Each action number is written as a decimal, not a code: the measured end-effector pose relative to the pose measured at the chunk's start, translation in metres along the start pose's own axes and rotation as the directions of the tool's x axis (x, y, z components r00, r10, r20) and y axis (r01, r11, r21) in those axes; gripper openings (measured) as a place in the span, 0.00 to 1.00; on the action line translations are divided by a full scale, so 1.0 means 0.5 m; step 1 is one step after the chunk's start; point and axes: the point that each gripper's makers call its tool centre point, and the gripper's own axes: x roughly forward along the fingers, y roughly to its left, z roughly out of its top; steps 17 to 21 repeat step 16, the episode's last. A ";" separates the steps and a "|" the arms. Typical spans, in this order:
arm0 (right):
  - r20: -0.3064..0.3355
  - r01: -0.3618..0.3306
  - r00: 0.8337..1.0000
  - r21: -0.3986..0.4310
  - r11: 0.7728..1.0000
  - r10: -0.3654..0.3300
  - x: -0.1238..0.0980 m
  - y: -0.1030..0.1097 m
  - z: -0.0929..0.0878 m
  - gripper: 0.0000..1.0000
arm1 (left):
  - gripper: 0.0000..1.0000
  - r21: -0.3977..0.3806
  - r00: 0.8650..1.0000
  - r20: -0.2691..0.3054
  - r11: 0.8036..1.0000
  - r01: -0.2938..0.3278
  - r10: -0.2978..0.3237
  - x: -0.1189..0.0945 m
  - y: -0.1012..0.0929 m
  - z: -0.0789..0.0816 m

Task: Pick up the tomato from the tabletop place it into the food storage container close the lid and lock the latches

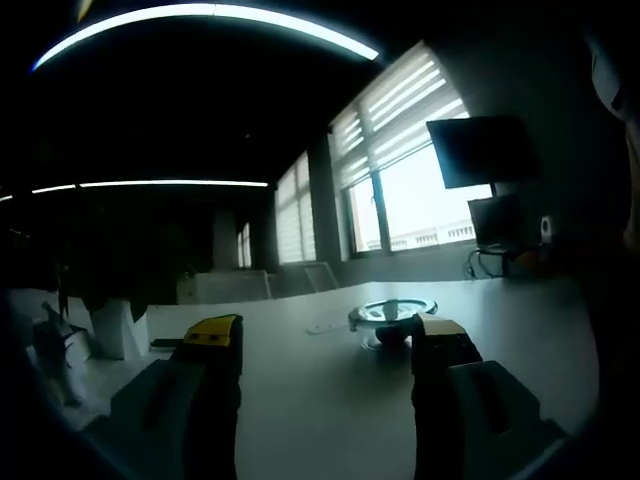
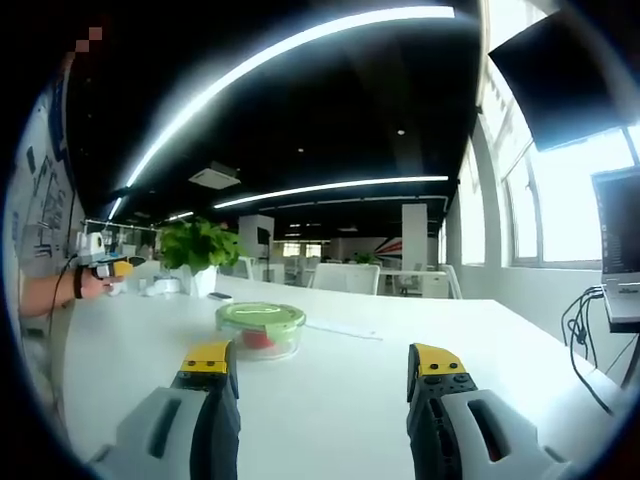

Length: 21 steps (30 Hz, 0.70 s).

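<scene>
White and bare, the counter point(image 1: 330, 400) runs ahead in the left gripper view, dim against bright windows point(image 1: 400, 180). The left hand-held gripper point(image 1: 330, 345) has its yellow-tipped jaws standing wide apart with nothing between them. Beyond them, nearer the right jaw, sits the food storage container point(image 1: 392, 318), its lid point(image 1: 392, 306) lying across the top with something dark inside; the backlight makes it too murky to say whether the latches are down. A wall screen point(image 1: 480, 150) hangs at the far side.

In the right gripper view the light is better. The right hand-held gripper point(image 2: 325, 362) is also spread wide and empty, pointing down the counter point(image 2: 330, 420). The container point(image 2: 260, 330) stands well ahead of the left jaw, green-rimmed lid point(image 2: 260, 315) on top, and the tomato point(image 2: 257, 340) shows red through the clear wall, so it seems already inside. At the far left the other gripper point(image 2: 100, 268) appears in a person's hand point(image 2: 88, 285), well away from the container. A potted plant point(image 2: 197, 255) stands behind, and loose cables point(image 2: 590, 310) trail at the right.

What probably remains is the latching, and both grippers are far from the work. The main risk is pressing one latch with the container unbraced: it is light and could skid or tip on the smooth counter. A lid not seated squarely would also keep a latch from catching.
</scene>
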 end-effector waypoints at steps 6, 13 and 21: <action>0.013 -0.009 1.000 0.002 1.000 0.009 0.004 0.002 0.006 0.63 | 0.64 0.002 1.000 -0.005 1.000 0.004 -0.004 0.000 -0.004 -0.002; 0.006 -0.016 1.000 0.005 1.000 0.016 0.011 0.005 -0.001 0.63 | 0.64 -0.018 1.000 -0.003 1.000 -0.004 0.004 0.000 0.000 -0.011; 0.021 -0.017 1.000 0.032 0.999 0.016 0.014 0.006 -0.004 0.62 | 0.63 -0.021 1.000 -0.005 1.000 -0.008 0.007 0.002 -0.003 -0.017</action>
